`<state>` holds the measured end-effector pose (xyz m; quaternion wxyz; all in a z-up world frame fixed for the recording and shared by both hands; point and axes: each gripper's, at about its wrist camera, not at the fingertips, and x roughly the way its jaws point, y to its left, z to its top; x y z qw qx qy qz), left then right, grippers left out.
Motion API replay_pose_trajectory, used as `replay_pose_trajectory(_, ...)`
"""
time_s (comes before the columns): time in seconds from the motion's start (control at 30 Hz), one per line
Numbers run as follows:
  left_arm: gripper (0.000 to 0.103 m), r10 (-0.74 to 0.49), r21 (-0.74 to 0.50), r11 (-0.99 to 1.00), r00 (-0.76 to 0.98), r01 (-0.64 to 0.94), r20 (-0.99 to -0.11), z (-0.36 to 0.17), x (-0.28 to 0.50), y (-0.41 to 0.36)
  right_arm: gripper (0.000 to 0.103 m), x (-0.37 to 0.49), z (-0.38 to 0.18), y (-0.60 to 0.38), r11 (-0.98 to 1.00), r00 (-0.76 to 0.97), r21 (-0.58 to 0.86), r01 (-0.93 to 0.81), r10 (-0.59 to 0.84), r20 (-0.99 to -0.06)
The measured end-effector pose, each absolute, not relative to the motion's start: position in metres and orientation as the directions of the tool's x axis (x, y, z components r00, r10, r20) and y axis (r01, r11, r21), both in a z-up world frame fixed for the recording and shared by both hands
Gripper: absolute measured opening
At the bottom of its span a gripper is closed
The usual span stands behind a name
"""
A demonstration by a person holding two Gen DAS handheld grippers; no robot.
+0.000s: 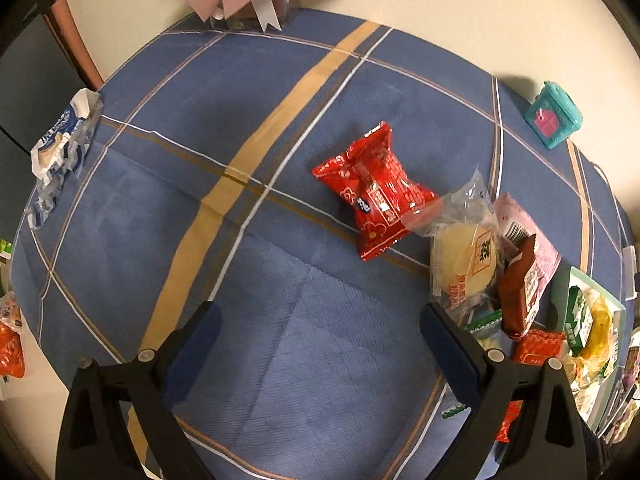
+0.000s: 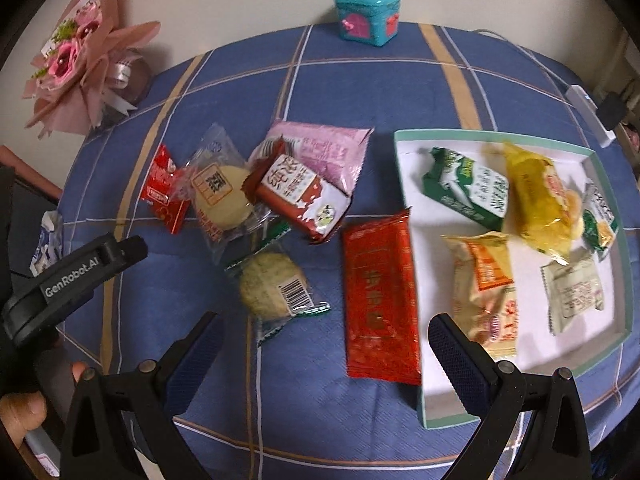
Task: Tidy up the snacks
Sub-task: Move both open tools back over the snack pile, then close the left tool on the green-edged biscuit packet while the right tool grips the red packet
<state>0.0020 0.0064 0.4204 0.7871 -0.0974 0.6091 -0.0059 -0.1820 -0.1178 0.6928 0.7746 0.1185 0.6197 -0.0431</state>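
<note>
A white tray with a green rim holds several wrapped snacks, among them a yellow packet and a green-and-white one. A flat red packet leans against its left wall. Loose snacks lie left of it: a brown packet, a pink one, a clear-wrapped pastry, a greenish cake and a small red packet. My right gripper hovers open above the cloth near the flat red packet. My left gripper is open over bare cloth, short of the red packet.
A blue plaid cloth covers the table. A teal box stands at the far edge, a pink paper bouquet at the back left. A crumpled blue-and-white wrapper lies at the left edge. A white cable adapter lies at the right.
</note>
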Motion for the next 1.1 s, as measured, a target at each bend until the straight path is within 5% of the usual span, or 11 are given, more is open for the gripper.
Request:
replay_pose_trajectory(0.5,0.099,-0.205,-0.225,0.971,0.202,-0.082,-0.958,0.405,0.008,-0.01,0.103,-0.164,0.672,-0.131,0.953,0.243,0.205,0.222,0.149,-0.958)
replay_pose_trajectory(0.77,0.099,-0.265,-0.274,0.961,0.168,-0.036,-0.95,0.408,0.015,-0.03,0.081,-0.165,0.668,-0.152,0.95,0.224,0.184,0.251,0.128,-0.966)
replay_pose_trajectory(1.1,0.099,-0.33,-0.328,0.944,0.074,0.041,-0.941,0.401,0.018,-0.073,0.077,-0.174,0.671,-0.167,0.954,0.213,0.157,0.255,0.103,-0.972)
